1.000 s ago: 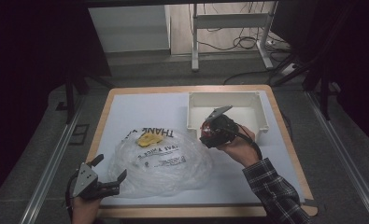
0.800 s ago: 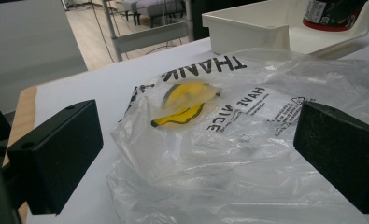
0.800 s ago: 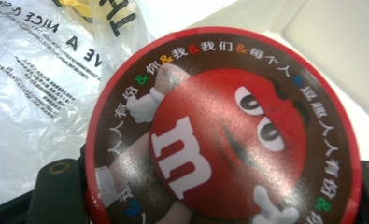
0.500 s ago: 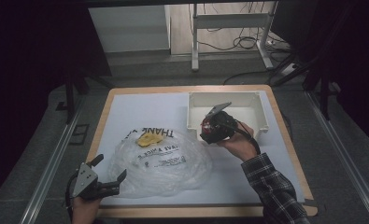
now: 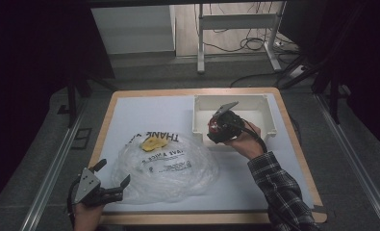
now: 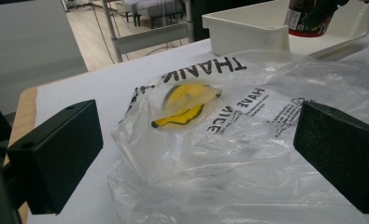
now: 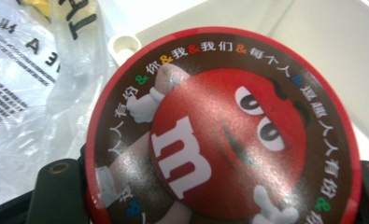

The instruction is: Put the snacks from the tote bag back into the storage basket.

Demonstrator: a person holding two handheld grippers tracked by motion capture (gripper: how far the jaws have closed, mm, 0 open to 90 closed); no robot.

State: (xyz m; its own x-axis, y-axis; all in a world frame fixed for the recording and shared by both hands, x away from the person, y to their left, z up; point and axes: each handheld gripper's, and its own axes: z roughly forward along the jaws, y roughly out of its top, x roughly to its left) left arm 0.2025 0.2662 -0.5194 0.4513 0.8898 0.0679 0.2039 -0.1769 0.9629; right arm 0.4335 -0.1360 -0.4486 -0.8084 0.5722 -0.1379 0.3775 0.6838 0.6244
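Note:
A round candy tin with a red rim and a red cartoon face on its brown lid is clamped between the black jaws of my right gripper, which is shut on it. The tin hangs over the near left corner of the white bin. In the left gripper view the tin appears far off above the bin. A clear plastic bag printed with black letters lies crumpled on the table, a yellow smiley on it. My left gripper is open at the bag's near left edge, its pads wide apart.
The white tabletop has a wooden border. Grey floor and metal rails flank the table. A table frame and cables stand beyond the far edge. A person's plaid sleeve reaches in from the lower right.
My right gripper has carried the tin a little to the left and down, over the bin's near left corner. The left gripper and the bag have stayed put.

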